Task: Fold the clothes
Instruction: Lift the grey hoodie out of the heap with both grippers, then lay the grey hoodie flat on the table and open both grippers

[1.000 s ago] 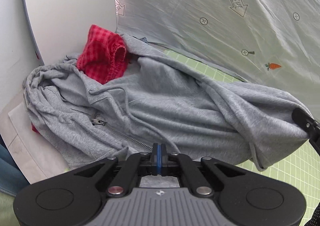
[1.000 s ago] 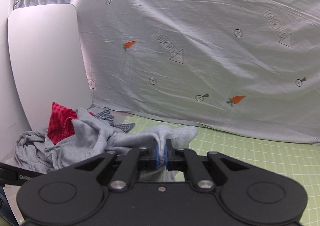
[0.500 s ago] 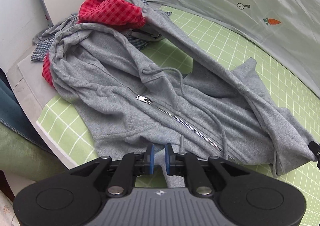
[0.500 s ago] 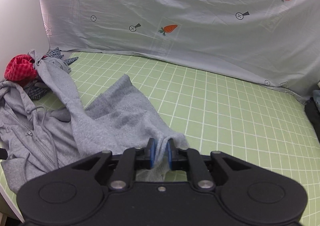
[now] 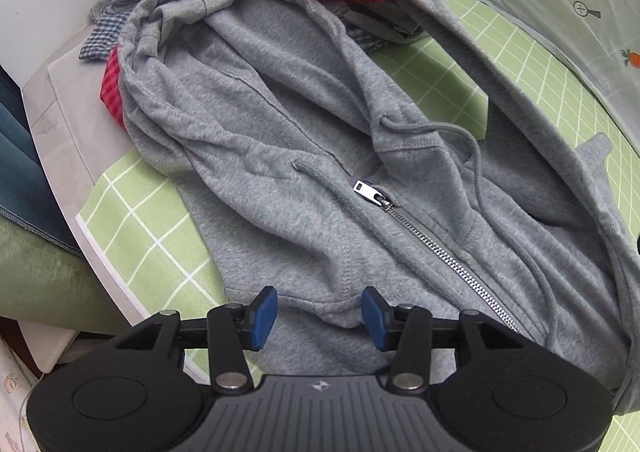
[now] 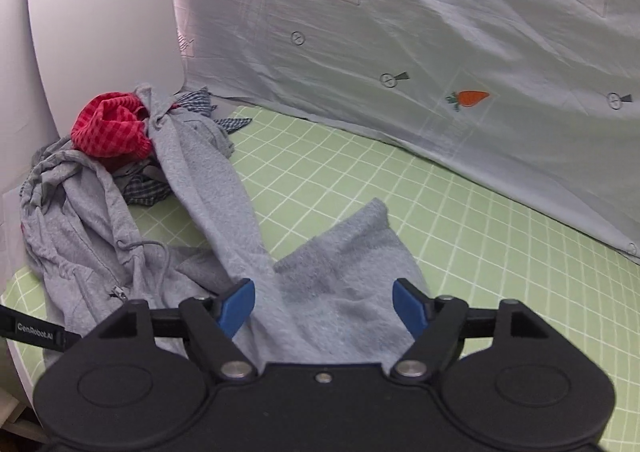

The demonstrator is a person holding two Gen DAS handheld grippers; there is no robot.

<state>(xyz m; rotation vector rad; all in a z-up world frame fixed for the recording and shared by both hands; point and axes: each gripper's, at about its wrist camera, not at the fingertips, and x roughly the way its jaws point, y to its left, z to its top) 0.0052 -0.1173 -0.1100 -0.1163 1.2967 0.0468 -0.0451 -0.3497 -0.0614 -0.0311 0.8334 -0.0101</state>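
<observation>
A carrot-print sheet [image 6: 440, 52] hangs behind the green grid mat [image 6: 460, 236].

Hoodie [image 5: 304, 156] on mat [image 6: 460, 220], pile [image 6: 112, 128] behind.

A pale printed sheet [image 6: 400, 52] hung as a backdrop carries arrow outlines lettered "LOOK HERE", one at upper centre of the right wrist view and another at upper right. At lower left, a black strap [image 6: 32, 328] reads "GenRobot.AI". No lettering is legible in the left wrist view.
</observation>
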